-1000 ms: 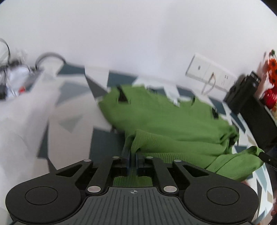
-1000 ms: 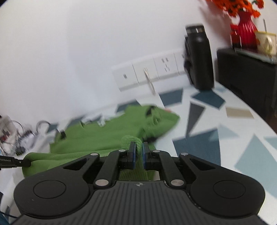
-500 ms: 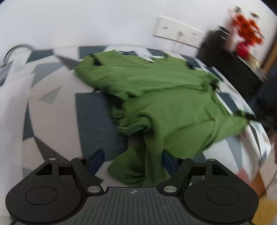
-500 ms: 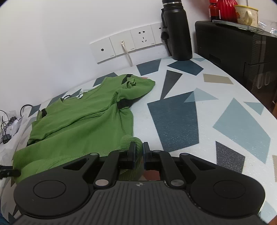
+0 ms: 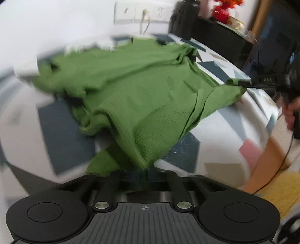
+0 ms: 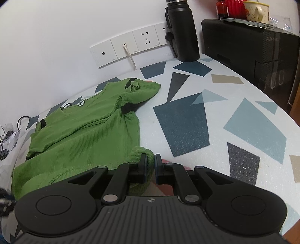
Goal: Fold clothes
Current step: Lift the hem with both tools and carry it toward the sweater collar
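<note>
left wrist: left gripper (image 5: 142,173) pinches the near hem of the green knit sweater (image 5: 142,90), spread over the patterned table (image 5: 221,135) (view blurred); right gripper (image 5: 243,82) holds the far corner | right wrist: right gripper (image 6: 150,165) nearly closed on a rolled hem fold; sweater (image 6: 90,135) lies left, near the black flask (image 6: 182,32)

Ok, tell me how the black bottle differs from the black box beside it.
The black bottle is a tall cylinder; the black box is wide and square-edged. The bottle stands before the sockets; the box has a mug on top. Both are black.
</note>
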